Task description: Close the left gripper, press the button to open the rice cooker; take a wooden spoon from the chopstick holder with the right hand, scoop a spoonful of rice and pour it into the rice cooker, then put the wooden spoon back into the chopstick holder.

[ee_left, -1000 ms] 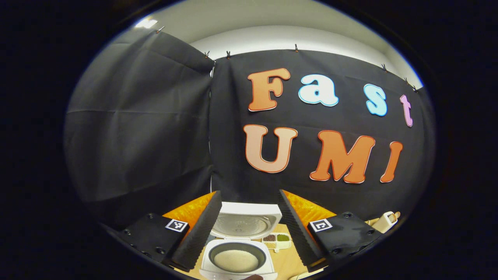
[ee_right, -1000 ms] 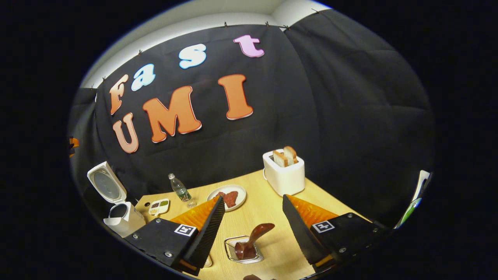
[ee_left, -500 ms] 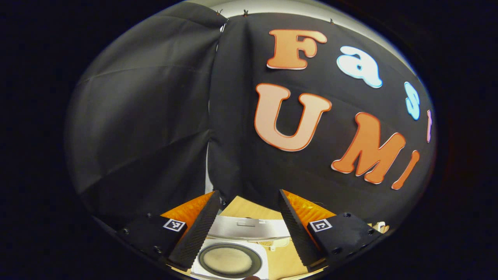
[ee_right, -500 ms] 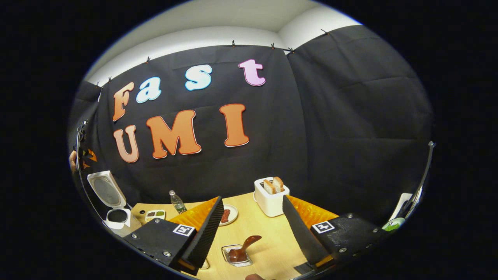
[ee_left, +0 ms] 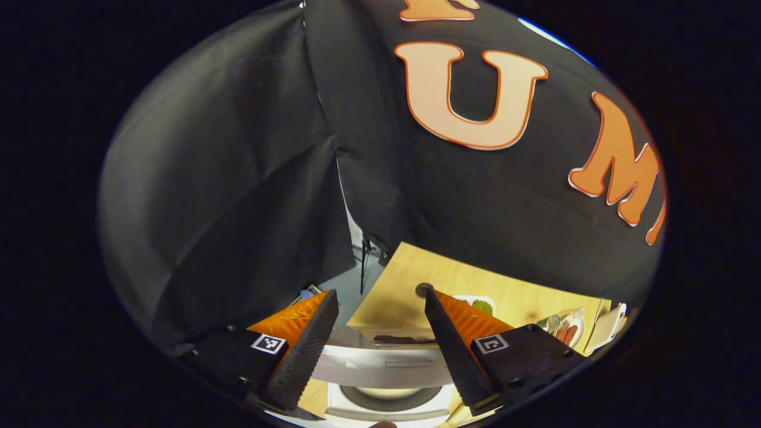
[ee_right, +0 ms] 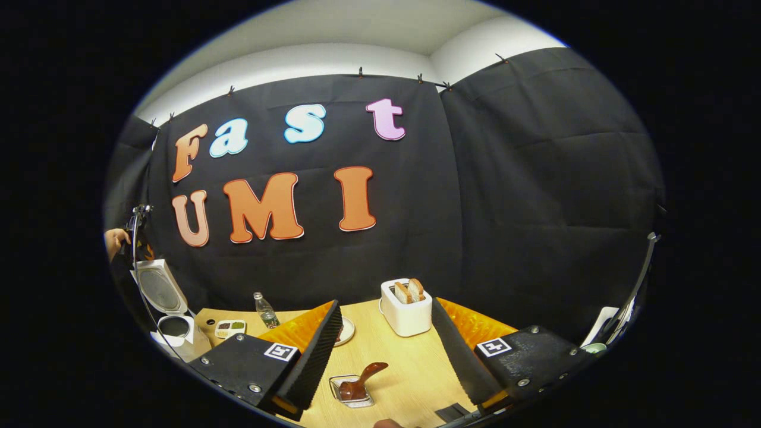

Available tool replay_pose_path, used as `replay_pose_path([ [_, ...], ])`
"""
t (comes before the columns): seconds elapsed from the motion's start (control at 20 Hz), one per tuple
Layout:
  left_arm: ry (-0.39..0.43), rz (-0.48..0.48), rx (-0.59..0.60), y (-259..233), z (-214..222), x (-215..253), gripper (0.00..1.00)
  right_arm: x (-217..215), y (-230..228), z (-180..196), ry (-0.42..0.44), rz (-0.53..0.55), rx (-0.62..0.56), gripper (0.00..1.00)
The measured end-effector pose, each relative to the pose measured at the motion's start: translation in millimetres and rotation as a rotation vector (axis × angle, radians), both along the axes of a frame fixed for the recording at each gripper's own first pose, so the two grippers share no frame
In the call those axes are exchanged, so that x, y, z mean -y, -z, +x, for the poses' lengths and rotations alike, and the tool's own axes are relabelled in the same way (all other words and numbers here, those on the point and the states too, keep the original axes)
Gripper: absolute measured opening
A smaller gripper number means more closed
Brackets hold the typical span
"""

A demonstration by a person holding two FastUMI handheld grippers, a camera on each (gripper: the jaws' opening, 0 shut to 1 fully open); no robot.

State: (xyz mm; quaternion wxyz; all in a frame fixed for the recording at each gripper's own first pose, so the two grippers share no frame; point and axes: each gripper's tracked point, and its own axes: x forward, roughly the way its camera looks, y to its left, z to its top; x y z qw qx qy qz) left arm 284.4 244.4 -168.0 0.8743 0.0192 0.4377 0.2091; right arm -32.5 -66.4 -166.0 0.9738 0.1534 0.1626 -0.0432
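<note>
The rice cooker [ee_right: 178,324] stands open at the table's [ee_right: 410,368] far left corner in the right gripper view, its white lid [ee_right: 159,289] raised upright above the dark pot. A hand [ee_right: 114,241] shows just beyond the lid, at the edge of the picture. Right of the cooker lie a small divided dish [ee_right: 229,326] of grains and a plastic water bottle [ee_right: 263,310], and farther right again stands a white toaster [ee_right: 406,308] holding two slices of bread. The wooden spoon [ee_right: 359,383] leans bowl-down in the chopstick holder [ee_right: 351,392], a wire basket well right of the cooker, between the fingers of the right gripper [ee_right: 386,351], which are spread wide and hold nothing. In the left gripper view, the left gripper [ee_left: 377,339] hangs directly over the cooker [ee_left: 386,371], its fingers likewise wide apart and empty, with the lid's edge between them.
</note>
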Motion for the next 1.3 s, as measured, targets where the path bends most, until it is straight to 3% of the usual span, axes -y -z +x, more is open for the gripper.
replay_pose_path([
  [0.15, -0.028, -0.053, -0.15, 27, -42, 14, 1.0, -3, 7, 3, -0.021, 0.012, -0.003, 0.94],
  [0.25, -0.001, -0.096, -0.256, 47, -74, 30, 1.0, -11, 11, 6, -0.045, 0.036, -0.009, 0.94],
  [0.5, -0.024, -0.163, -0.402, 81, -128, 37, 0.99, -26, 9, 23, -0.105, 0.033, 0.013, 0.94],
  [0.8, -0.052, -0.19, -0.533, 158, -186, 40, 1.0, -54, 10, 36, -0.191, 0.014, 0.018, 0.94],
  [0.95, -0.09, -0.233, -0.49, 163, -187, 46, 1.0, -67, 8, 38, -0.232, -0.003, 0.02, 0.94],
  [1.1, -0.078, -0.216, -0.472, 165, -188, 46, 0.92, -85, 8, 41, -0.275, 0.002, 0.025, 0.94],
  [1.15, -0.061, -0.199, -0.461, 164, -186, 45, 0.99, -89, 9, 42, -0.284, -0.005, 0.025, 0.94],
  [1.3, -0.039, -0.191, -0.45, 165, -186, 46, 1.0, -104, 5, 47, -0.325, -0.016, 0.037, 0.94],
])
